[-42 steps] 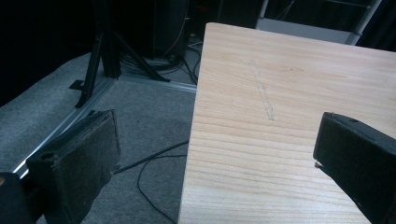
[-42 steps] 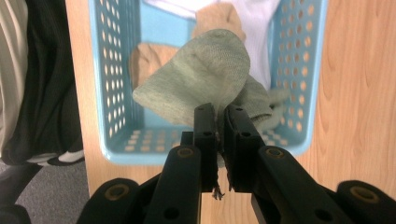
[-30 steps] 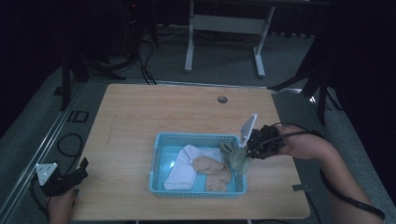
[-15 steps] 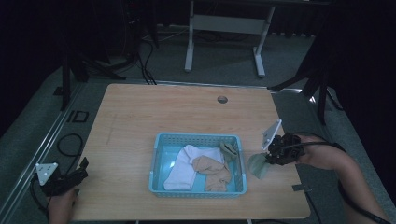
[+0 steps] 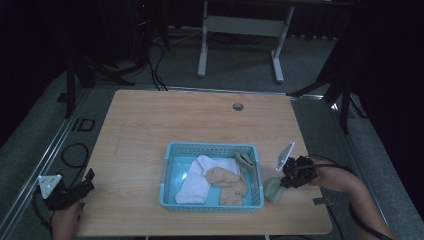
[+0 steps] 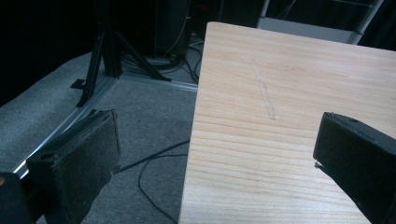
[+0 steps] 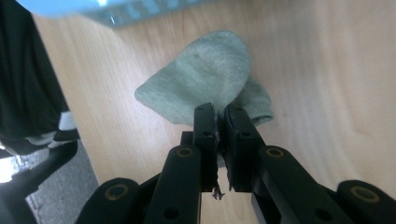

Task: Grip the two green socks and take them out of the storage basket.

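Your right gripper [image 7: 218, 114] pinches a grey-green knitted sock [image 7: 210, 77] on the wood just beside the blue plastic basket [image 5: 212, 149]; your left gripper [image 6: 215, 154] gapes empty

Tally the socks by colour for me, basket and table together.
White sock: 1, in the blue basket
Tan socks: 2, in the basket
Grey-green socks: 2, one in the basket, one held by the right gripper on the table
Total: 5

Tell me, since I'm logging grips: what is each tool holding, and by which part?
The right tool pinches a grey-green sock by a bunched edge, the sock draping onto the table. The left tool is open, holding nothing.
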A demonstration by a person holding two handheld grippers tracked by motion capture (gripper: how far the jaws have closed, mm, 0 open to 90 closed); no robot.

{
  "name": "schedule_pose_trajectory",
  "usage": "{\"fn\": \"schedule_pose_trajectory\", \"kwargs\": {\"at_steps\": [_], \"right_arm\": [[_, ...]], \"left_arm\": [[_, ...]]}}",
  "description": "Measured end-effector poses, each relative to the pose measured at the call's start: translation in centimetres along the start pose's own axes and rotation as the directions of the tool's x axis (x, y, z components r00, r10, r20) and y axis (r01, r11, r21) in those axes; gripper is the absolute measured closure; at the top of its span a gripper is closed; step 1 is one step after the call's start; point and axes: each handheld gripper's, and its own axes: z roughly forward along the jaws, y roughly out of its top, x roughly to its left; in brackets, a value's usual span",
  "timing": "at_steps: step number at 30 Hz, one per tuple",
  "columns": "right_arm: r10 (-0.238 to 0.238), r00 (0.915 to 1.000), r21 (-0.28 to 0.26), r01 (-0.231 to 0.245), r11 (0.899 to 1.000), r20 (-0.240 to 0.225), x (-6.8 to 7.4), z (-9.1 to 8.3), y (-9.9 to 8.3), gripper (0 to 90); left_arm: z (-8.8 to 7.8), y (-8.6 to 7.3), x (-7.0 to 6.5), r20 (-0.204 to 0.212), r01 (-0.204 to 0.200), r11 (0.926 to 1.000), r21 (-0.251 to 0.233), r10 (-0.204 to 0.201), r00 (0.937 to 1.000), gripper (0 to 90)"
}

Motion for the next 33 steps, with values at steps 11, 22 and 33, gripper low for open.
{"fn": "schedule_pose_trajectory", "kwargs": {"at_steps": [11,22,33], "right_arm": [[0.079,0.9964,0.035,-0.078,0.996,-0.031,-0.4,4.3,-2.7,83.6],[0.097,0.9952,0.053,-0.096,0.994,-0.011,-0.6,4.4,-3.1,63.7],[0.065,0.9978,0.113,-0.066,0.991,0.006,-0.7,1.6,-1.9,44.1]], "left_arm": [[0.0,0.0,0.0,0.001,0.002,1.0000,0.001,-0.002,1.0000,0.7],[0.0,0.0,0.0,-0.002,0.001,1.0000,0.005,-0.001,1.0000,0.7],[0.0,0.0,0.0,0.001,0.003,1.0000,0.006,-0.003,1.0000,0.7]]}}
